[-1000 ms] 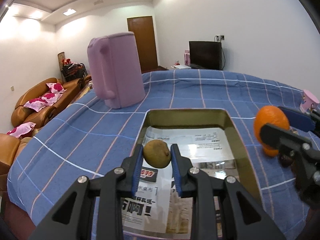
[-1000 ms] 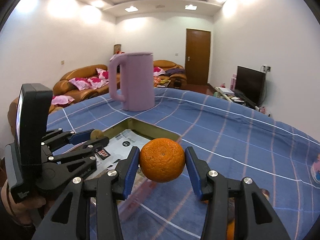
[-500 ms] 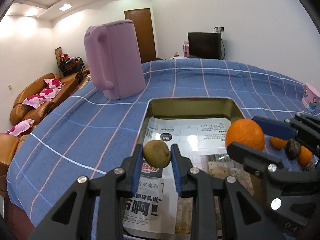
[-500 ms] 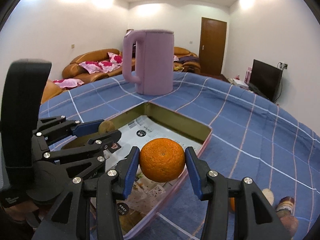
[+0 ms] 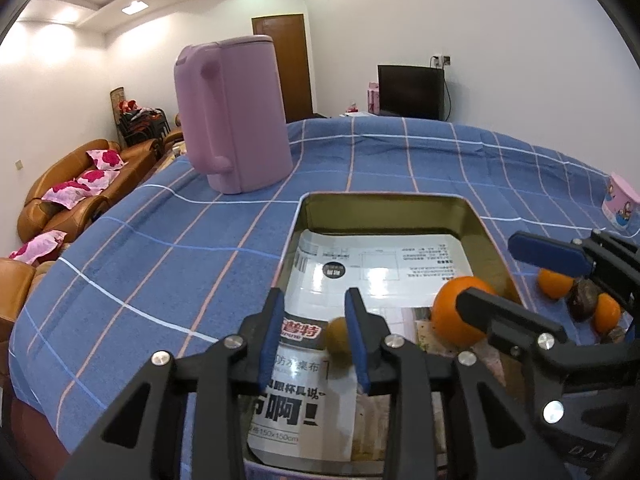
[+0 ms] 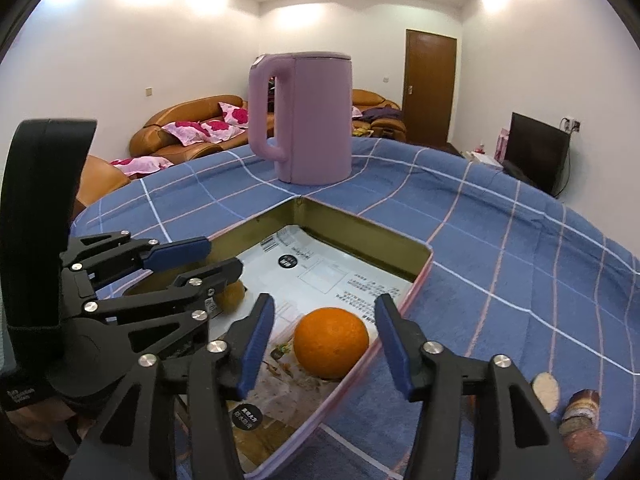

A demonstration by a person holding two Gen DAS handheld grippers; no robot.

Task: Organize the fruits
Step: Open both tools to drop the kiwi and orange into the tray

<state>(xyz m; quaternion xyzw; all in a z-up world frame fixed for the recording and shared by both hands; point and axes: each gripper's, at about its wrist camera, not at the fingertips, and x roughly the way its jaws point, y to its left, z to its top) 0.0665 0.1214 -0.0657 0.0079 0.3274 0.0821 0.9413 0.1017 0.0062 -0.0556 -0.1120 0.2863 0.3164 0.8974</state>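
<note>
A shallow metal tray [image 5: 384, 202] lined with printed paper sits on the blue checked tablecloth; it also shows in the right wrist view [image 6: 372, 236]. My left gripper [image 5: 314, 334] is open over the tray's near left part; a brown kiwi [image 5: 338, 338] lies on the paper by its right finger. My right gripper [image 6: 326, 342] is open, and an orange [image 6: 331, 342] rests in the tray between its fingers. The orange [image 5: 456, 316] and the right gripper [image 5: 532, 284] also show in the left wrist view.
A tall pink kettle [image 5: 232, 116] stands beyond the tray's far left corner. Two small oranges [image 5: 554, 284] and dark fruits [image 5: 582, 300] lie on the cloth right of the tray. A pink cup [image 5: 620, 204] stands far right. Sofas lie beyond the table's left edge.
Both grippers have opened. The kiwi has dropped from the left gripper onto the paper, and the orange has been lowered and released into the tray.
</note>
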